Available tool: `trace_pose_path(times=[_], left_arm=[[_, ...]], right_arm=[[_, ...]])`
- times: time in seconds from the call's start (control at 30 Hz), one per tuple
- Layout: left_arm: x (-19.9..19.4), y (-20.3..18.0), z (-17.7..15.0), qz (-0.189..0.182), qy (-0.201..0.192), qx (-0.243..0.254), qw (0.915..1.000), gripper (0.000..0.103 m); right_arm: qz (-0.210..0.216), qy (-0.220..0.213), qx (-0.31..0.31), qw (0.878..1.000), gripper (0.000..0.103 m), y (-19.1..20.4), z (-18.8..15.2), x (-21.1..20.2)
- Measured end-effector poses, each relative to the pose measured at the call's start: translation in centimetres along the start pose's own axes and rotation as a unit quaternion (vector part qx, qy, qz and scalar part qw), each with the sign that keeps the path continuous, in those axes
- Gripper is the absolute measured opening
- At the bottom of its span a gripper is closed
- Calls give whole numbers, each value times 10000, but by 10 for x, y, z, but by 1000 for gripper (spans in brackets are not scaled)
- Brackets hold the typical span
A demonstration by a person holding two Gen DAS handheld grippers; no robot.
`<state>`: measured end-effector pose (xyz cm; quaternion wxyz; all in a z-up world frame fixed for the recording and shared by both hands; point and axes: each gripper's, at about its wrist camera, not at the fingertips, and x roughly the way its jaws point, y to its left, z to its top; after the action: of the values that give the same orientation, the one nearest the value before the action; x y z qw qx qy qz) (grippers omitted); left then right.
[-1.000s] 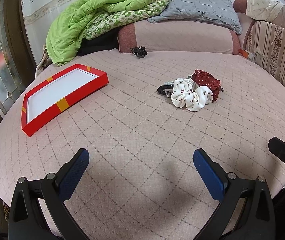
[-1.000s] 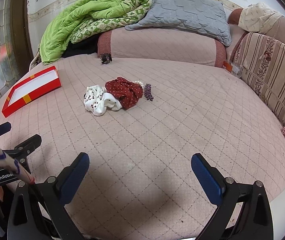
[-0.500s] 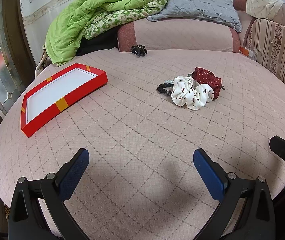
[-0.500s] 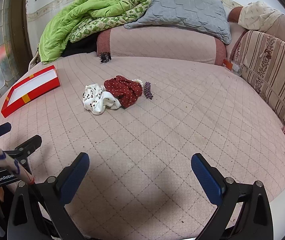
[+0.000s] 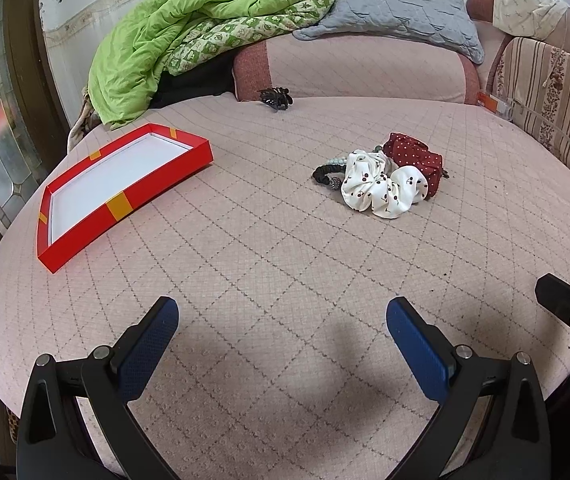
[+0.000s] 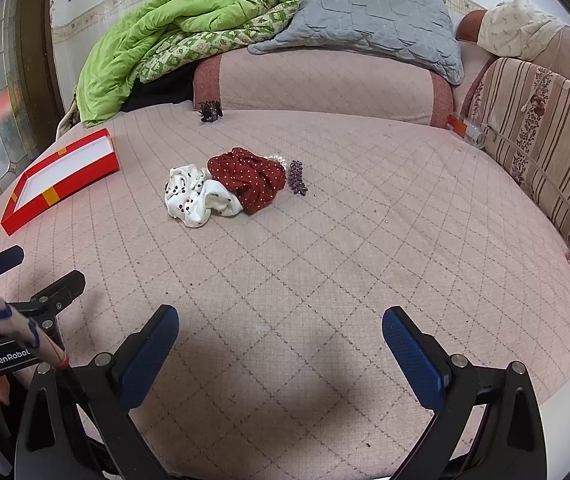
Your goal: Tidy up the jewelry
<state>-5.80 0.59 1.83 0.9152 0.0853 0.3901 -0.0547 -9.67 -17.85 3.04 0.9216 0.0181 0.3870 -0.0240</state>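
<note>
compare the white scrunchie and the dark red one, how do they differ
The white scrunchie carries dark cherry prints; the red scrunchie has small white dots. In the right wrist view the white one lies nearer the red tray, the red one nearer the purple clip. Both are ruffled fabric, touching.

**Cloth nearly everywhere, with card, beads and rubbery pads**

The bed cover (image 5: 285, 264) is matt quilted cloth with stitched diamond lines. The white scrunchie (image 5: 381, 188) looks like smooth, faintly shiny satin; the red dotted scrunchie (image 6: 251, 180) is duller crumpled cloth. The red tray (image 5: 125, 204) is smooth card with a plain white inside and yellow tape strips. The purple piece (image 6: 298, 178) is beaded and glinting. The green quilt (image 6: 157, 44) is soft and puffy, the grey pillow (image 6: 373, 24) matt quilted. Both grippers' pads (image 5: 147, 344) are blue, finely textured rubber on matt black plastic.
</note>
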Motion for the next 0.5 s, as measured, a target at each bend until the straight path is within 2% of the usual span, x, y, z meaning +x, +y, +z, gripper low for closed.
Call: trace_pose_path(times=[0.5], left_arm=[[6,1,4,-75,298,-12,9995,103]], right_arm=[[10,74,26,10000,103,-1,1,4]])
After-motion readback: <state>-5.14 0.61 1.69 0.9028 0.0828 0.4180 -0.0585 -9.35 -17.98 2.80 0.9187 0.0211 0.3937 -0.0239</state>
